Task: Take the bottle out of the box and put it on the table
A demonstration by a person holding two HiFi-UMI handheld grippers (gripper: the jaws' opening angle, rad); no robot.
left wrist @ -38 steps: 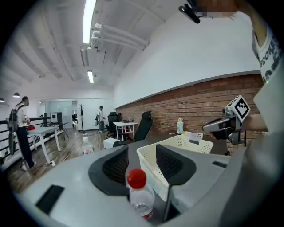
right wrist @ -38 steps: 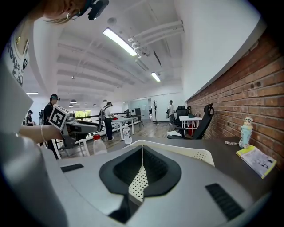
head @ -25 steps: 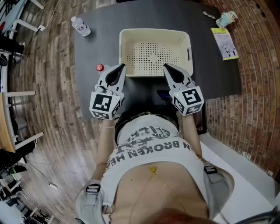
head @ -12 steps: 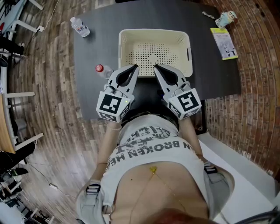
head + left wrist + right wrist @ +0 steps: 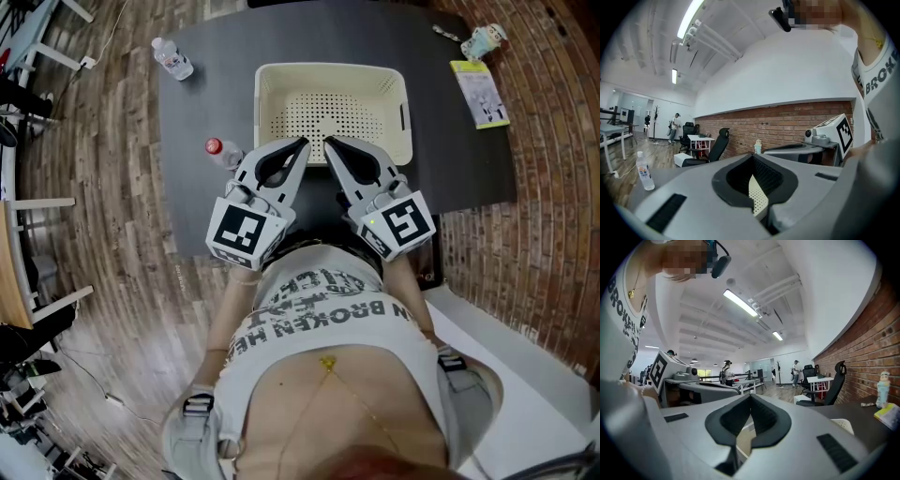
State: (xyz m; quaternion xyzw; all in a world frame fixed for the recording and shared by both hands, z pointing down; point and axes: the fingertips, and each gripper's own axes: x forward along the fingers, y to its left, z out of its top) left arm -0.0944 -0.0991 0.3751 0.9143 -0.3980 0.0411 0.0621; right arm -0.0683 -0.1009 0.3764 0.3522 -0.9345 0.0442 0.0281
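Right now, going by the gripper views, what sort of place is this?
Probably an open-plan office or lab: an office chair and a desk stand along a brick wall, and a strip light hangs from an exposed ceiling.

red-capped bottle (image 5: 217, 148) partly hidden, box (image 5: 328, 67) front rim covered

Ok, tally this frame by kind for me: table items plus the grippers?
Bottles: 2 (white-capped bottle, red-capped bottle)
Perforated box: 1
Booklet: 1
Small figure: 1
Unidentifiable small item: 1
Grippers: 2 (left gripper, right gripper)
Total: 8
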